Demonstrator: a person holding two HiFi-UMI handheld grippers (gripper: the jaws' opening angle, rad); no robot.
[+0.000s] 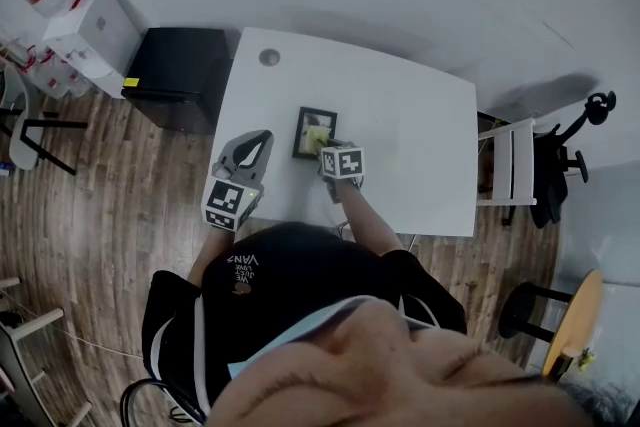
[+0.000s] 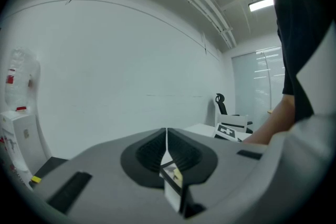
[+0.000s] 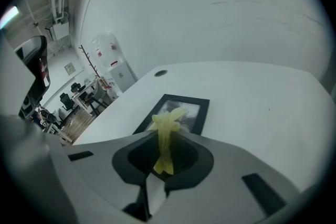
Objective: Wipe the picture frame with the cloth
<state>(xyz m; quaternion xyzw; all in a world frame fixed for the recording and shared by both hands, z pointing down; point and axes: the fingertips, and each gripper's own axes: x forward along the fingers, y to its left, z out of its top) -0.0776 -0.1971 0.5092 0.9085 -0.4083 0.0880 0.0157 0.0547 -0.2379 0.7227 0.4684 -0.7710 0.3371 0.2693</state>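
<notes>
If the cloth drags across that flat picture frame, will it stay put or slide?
Probably slides: the picture frame lies flat on a smooth white table, with the left gripper off it. The cloth, bunched in the right gripper, looks soft, so likely pushes gently.

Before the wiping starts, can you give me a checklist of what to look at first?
1. Cloth gripped: ok. The right gripper has its fingers shut on the yellow cloth.
2. Picture frame lying flat on the table: ok.
3. Cloth lined up with the frame: ok. Its tip hangs over the glass.
4. Cloth touching the glass: cannot tell.
5. Left gripper out of the way: ok. It is shut, empty and off to the frame's left.
6. Frame held steady: not ok. Nothing holds it.
</notes>
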